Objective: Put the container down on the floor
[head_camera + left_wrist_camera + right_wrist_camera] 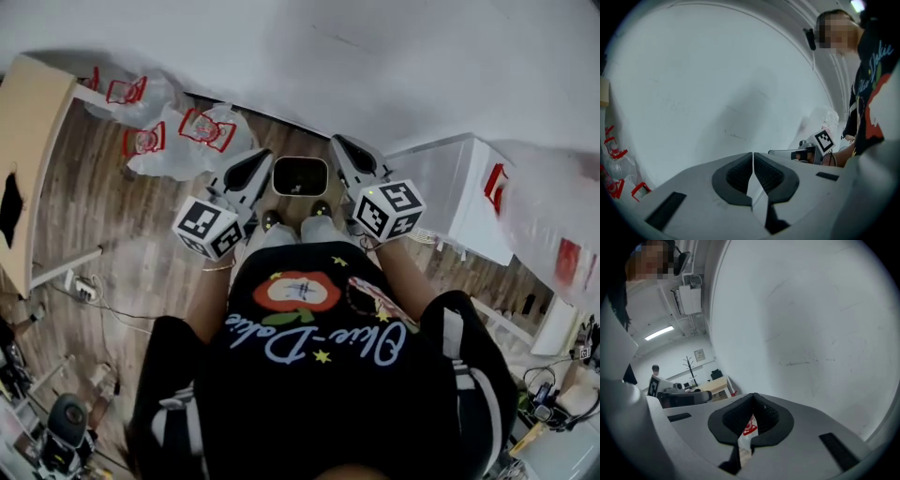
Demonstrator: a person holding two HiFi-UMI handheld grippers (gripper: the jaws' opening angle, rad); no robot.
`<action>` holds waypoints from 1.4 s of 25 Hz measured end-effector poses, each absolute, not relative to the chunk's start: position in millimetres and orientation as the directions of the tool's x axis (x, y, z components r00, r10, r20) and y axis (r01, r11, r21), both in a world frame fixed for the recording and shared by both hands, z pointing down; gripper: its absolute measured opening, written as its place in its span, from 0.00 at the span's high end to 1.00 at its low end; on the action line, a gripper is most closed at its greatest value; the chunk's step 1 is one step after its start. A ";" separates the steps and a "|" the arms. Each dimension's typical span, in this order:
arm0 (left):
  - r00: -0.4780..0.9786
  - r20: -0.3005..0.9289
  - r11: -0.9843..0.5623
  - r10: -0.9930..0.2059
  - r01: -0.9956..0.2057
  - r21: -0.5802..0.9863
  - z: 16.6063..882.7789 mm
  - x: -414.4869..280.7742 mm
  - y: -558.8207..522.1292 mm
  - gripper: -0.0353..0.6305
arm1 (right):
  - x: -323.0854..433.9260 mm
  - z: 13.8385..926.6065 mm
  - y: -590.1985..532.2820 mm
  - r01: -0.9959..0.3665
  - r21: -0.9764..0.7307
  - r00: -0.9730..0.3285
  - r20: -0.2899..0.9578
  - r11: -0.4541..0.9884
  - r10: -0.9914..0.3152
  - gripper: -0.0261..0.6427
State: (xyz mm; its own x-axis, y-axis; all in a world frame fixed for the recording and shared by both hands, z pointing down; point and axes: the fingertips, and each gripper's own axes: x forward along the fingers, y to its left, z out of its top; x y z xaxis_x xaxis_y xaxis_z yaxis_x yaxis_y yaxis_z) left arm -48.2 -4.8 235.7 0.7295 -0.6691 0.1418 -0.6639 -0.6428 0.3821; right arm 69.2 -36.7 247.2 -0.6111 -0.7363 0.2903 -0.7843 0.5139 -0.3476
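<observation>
Two clenched, empty tools, left gripper [753, 164] and right gripper [753, 408], hover above the container [300, 175] sitting on the floor [150, 253] by the feet [321, 210]; likely light, rigid, smooth-walled, so pinch its rim.

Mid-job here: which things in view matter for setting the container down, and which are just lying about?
Job: container; floor; left gripper and right gripper, both shut.
Lying about: plastic bags; table; white box; cables.
</observation>
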 end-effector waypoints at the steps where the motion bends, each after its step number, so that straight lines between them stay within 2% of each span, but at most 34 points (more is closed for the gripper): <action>1: 0.727 0.140 -0.641 -0.672 -0.666 0.381 231.5 -47.7 -3.7 0.93 | 69.1 242.7 -37.0 -0.781 -0.343 -0.616 0.284 0.522 -0.735 0.96; 18: 0.668 0.144 -0.604 -0.730 -0.729 0.321 213.7 -54.8 9.5 0.93 | 54.0 227.0 -26.6 -0.726 -0.319 -0.685 0.266 0.609 -0.678 0.96; 35: 0.653 0.138 -0.582 -0.745 -0.737 0.344 218.4 -56.1 8.4 0.93 | 56.7 230.1 -26.9 -0.728 -0.337 -0.682 0.274 0.597 -0.678 0.96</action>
